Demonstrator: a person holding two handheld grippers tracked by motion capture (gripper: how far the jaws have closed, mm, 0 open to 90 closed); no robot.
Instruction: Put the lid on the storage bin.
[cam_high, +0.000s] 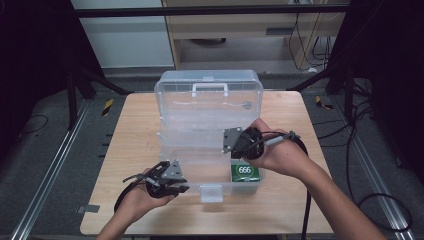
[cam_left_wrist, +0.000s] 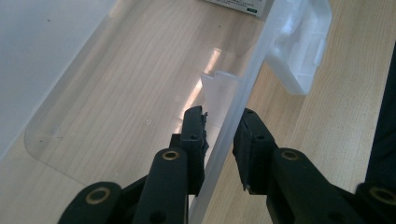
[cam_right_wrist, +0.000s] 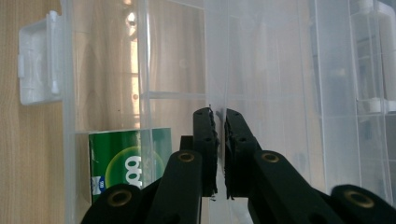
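Observation:
A clear plastic storage box stands on the wooden table with its lid raised at the back. A green pack marked 666 lies in its front right corner. My left gripper sits at the box's front left, jaws on either side of the front wall and pressed on it. My right gripper is over the box's middle, shut on the thin upright edge of a clear inner tray.
The box's white latch hangs over the front wall. Bare wooden table lies left, right and in front of the box. Dark frames and cables stand beyond the table's edges.

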